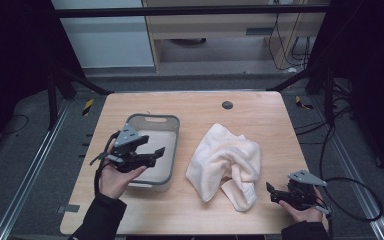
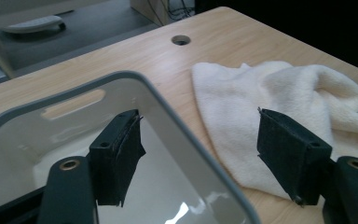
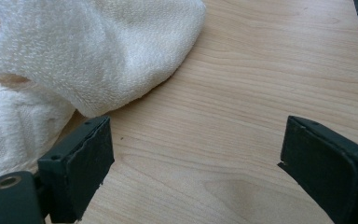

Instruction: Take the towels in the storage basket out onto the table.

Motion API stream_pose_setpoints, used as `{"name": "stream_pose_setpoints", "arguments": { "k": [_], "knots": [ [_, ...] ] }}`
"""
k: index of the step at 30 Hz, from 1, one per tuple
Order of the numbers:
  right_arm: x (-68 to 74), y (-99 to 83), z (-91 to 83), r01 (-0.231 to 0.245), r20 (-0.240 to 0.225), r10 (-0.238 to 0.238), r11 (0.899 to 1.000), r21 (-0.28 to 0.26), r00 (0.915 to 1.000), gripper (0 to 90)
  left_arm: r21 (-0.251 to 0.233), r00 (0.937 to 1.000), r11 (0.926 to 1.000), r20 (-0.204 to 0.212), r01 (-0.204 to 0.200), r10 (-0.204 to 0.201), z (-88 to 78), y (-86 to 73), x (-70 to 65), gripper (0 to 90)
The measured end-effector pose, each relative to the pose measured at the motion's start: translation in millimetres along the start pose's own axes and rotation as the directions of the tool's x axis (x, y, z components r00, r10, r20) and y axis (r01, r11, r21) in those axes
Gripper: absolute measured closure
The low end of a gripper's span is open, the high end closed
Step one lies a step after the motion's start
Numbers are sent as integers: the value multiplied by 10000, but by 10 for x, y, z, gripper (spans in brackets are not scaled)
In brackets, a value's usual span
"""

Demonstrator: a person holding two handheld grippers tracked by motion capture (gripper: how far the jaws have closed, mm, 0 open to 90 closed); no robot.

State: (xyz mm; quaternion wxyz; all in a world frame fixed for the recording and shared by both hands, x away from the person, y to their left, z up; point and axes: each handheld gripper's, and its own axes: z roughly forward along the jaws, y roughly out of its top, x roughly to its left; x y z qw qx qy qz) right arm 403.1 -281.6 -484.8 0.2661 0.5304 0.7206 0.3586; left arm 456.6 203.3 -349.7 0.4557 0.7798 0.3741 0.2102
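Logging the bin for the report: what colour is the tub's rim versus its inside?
The tub has a grey rim and a glossy white inside, clearest in the left gripper view.

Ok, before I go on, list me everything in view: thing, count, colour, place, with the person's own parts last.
table: one, light wood, centre of the high view
hole: one, dark, far middle of the table
bin: one, grey rim, white inside, left half of the table
towel: one, cream, crumpled, right of the bin
left gripper: one, black, open, over the bin
right gripper: one, black, open, near right corner, beside the towel
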Motion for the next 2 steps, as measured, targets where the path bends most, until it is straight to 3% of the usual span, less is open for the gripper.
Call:
{"name": "stream_pose_setpoints", "arguments": {
  "k": [2],
  "knots": [
    [2,0,-2,-1,8,1,10000,-4,10000,99,-105,9999,9999,-87,137,-137,-50,-41,46,308]
  ]
}}
